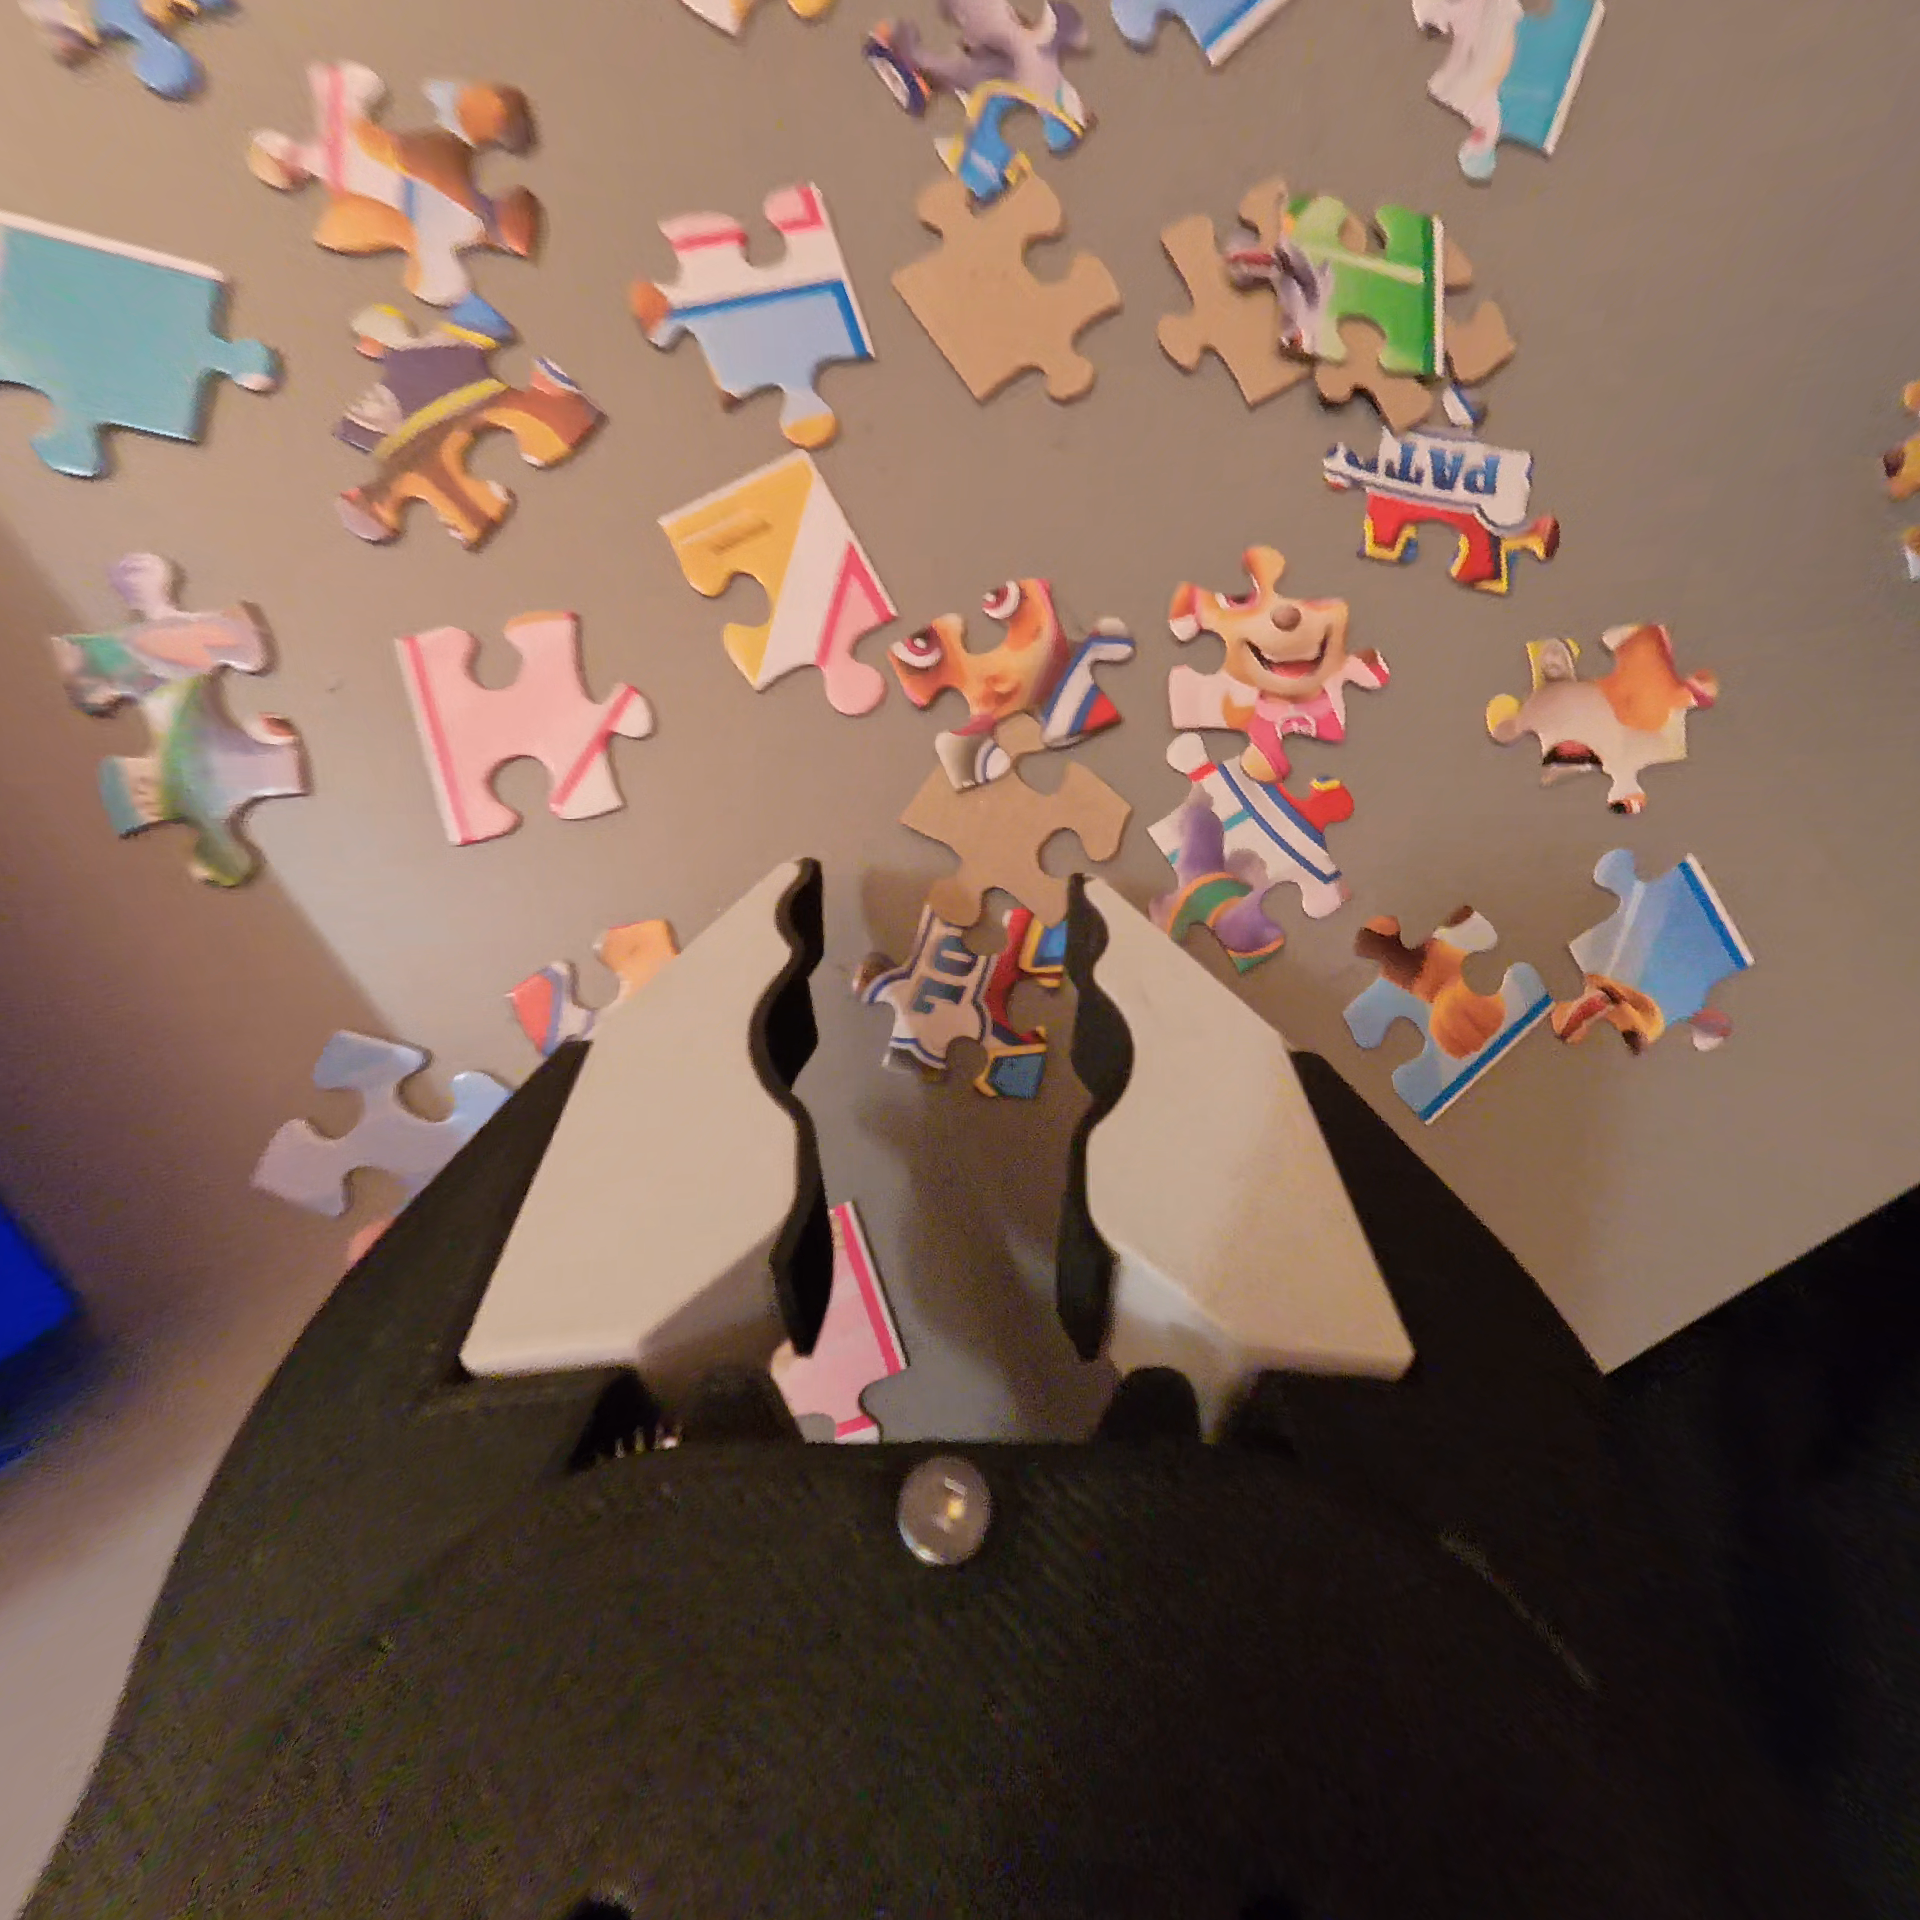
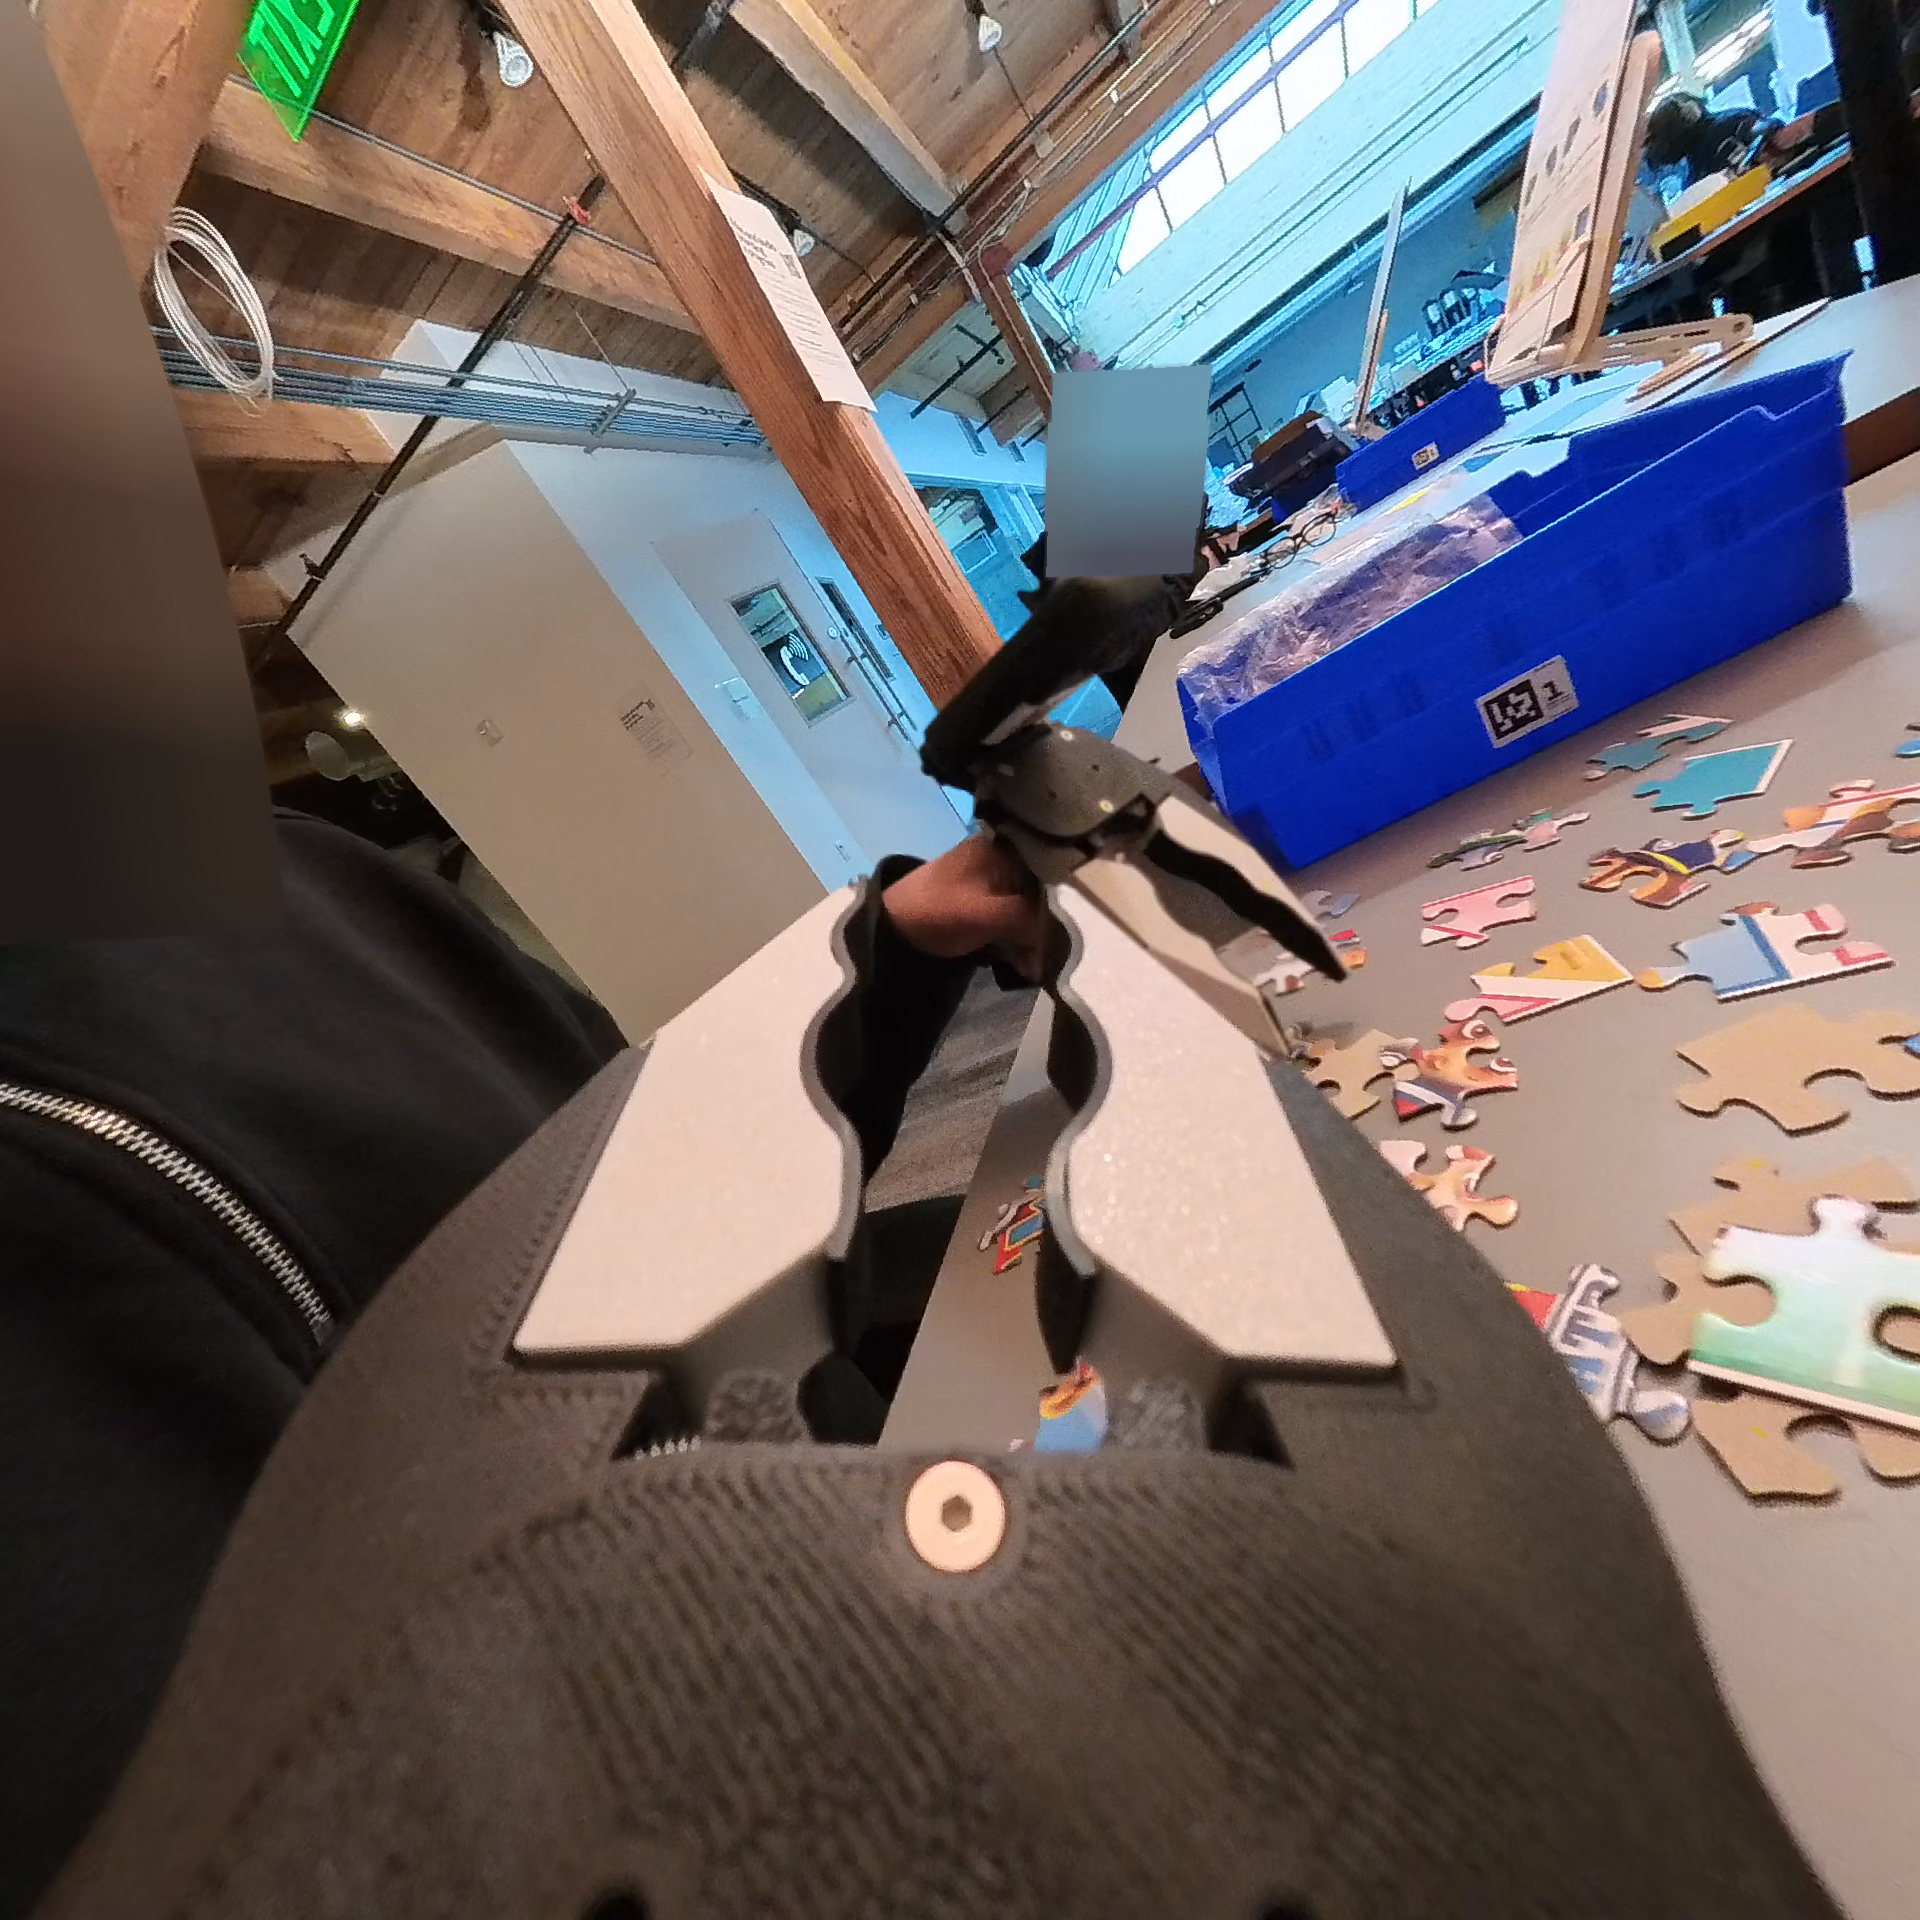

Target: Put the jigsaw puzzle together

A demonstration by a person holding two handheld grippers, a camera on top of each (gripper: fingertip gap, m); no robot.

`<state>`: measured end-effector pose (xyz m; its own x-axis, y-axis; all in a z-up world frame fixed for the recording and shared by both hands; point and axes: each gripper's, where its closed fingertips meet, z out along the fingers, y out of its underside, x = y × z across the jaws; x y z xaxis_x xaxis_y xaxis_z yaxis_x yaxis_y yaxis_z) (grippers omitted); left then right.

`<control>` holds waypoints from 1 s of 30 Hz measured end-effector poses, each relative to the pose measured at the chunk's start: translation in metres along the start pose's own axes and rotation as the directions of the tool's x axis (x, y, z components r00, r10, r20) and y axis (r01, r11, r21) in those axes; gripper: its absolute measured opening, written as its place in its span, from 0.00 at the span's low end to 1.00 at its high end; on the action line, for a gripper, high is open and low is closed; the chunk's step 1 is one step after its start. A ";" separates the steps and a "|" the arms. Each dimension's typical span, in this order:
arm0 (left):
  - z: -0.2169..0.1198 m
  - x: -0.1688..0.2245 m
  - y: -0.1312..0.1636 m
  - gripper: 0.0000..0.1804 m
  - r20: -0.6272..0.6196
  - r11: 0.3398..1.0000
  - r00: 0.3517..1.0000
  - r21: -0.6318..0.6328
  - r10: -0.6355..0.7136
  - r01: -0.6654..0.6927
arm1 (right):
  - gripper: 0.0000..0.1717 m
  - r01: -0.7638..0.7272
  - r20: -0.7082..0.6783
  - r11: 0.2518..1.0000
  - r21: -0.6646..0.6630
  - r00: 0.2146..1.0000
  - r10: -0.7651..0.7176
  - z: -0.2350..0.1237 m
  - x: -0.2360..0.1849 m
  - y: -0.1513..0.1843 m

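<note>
Left gripper [image 1: 945,883]: we find its jaws apart and gripping nothing, poised over the grey table [image 1: 1714,260]. A brown face-down piece [image 1: 1013,831] lies just past the tips, touching the right finger [image 1: 1086,935]; a printed piece [image 1: 961,1003] lies between the fingers, clear of both pads.
Right gripper [image 2: 951,935]: jaws part open on air, raised off the table and aimed across at the left gripper [image 2: 1304,987].
Only the left view shows: the spread from above, with a pink piece [image 1: 520,722] to the left and a yellow-white piece [image 1: 779,566] ahead.
Only the right view shows: the hand [image 2: 961,904] on the left gripper, a blue bin [image 2: 1558,665] behind it, and the table's near edge.
Edges: in the left view the table's near right corner falls away beside the gripper body.
Room: bare grey lies left of the left gripper; pieces crowd the right.
</note>
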<state>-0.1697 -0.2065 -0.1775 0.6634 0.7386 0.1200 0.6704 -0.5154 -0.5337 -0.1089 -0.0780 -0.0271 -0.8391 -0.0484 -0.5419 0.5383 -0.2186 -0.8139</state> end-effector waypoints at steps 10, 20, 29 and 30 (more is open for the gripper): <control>0.016 0.012 0.008 0.13 0.026 0.995 0.996 -0.056 0.080 -0.079 | 0.17 -0.007 -0.013 1.000 0.016 1.000 0.007 -0.006 0.001 -0.001; -0.020 0.005 0.000 0.13 0.031 0.999 0.999 0.047 0.017 -0.018 | 0.17 0.026 -0.046 1.000 -0.016 0.999 -0.026 -0.002 0.004 0.002; -0.049 0.036 -0.005 0.13 -0.113 0.994 0.993 0.102 0.039 -0.027 | 0.19 0.502 -0.155 0.745 -0.439 0.774 -0.613 0.031 0.025 0.042; -0.050 0.043 -0.006 0.13 -0.146 0.994 0.988 0.107 0.046 -0.031 | 0.19 0.568 -0.133 0.651 -0.502 0.694 -0.708 0.034 0.028 0.047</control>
<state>-0.1287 -0.1933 -0.1270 0.7351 0.6425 0.2164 0.6104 -0.4884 -0.6236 -0.1100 -0.1229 -0.0739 -0.9526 0.2508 0.1723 -0.0865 0.3197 -0.9435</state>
